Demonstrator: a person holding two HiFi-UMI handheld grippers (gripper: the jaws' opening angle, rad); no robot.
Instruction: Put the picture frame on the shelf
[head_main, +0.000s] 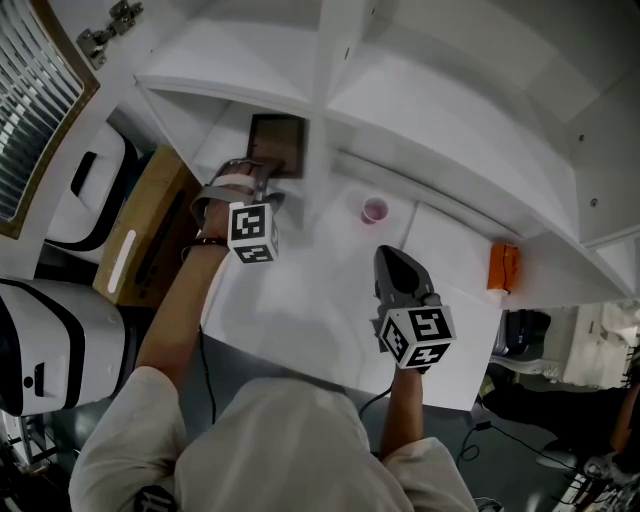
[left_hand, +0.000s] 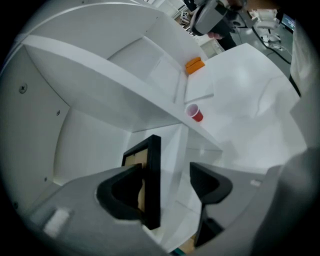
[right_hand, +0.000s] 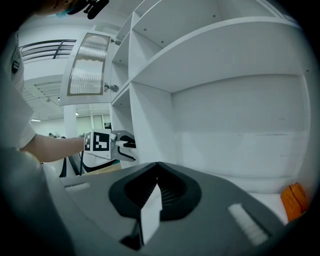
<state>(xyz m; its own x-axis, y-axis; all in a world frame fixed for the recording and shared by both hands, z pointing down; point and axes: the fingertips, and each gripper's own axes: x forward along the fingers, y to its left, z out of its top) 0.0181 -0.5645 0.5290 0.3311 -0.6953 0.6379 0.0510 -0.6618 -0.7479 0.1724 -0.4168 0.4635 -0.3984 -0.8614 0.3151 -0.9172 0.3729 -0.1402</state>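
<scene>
Left gripper view only: brown backing of picture frame (left_hand: 152, 175)

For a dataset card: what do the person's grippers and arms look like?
Both the left gripper and right gripper are grey with black-lined fingers and a white cube of black square markers. Black cables trail off. Short pale sleeves.

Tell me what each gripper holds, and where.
Nothing. The picture frame stands between the left gripper's open fingers, ungripped; the right gripper is shut.

Lab: white shelving (head_main: 440, 110), machines (head_main: 40, 340)
</scene>
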